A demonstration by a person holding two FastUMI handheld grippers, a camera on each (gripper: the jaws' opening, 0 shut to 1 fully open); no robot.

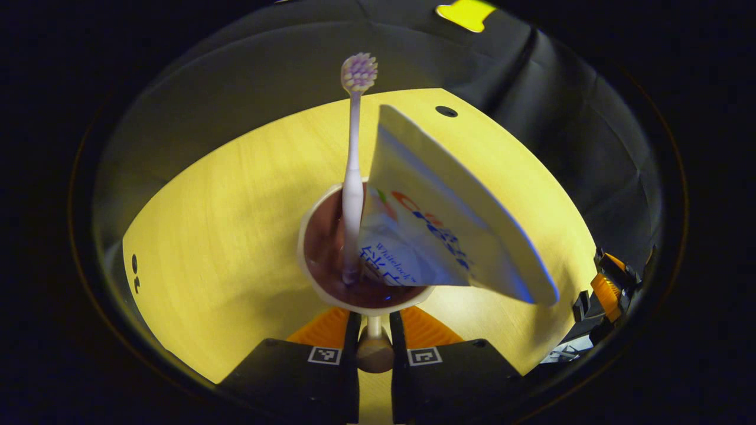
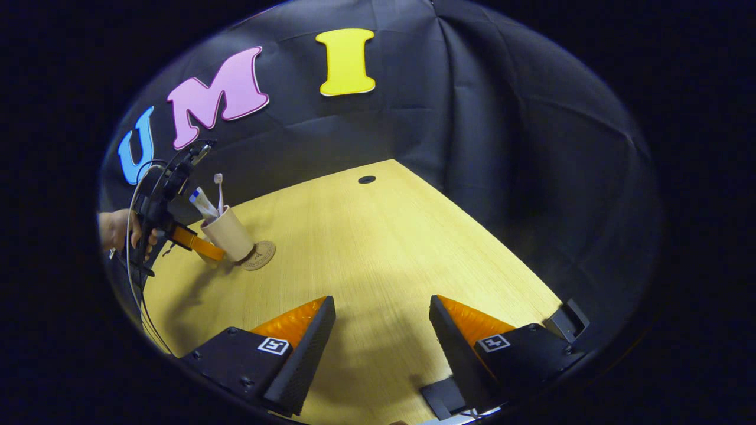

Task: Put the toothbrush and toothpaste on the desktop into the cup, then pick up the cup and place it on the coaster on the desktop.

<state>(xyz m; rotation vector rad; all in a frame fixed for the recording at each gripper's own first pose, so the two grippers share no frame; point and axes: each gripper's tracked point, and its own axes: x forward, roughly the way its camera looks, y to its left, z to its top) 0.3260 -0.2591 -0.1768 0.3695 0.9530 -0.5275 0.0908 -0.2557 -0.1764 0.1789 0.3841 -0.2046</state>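
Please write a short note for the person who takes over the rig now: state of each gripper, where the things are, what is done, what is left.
Left gripper: shut on the cup handle, cup tilted.
Right gripper: open, holds nothing, over the desk.
Toothbrush and toothpaste: both in the cup. Done.
Coaster: on the desk; the cup's base is at its edge, whether it touches I cannot tell.
Left: seat the cup upright on the coaster, then release.

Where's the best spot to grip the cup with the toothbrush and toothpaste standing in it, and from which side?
Grip the cup by its handle, coming in level from the handle side, probably as the left gripper does now, its jaws closed on it. The toothbrush and the toothpaste jut out of the mouth, so a grasp from above or across the rim is blocked.
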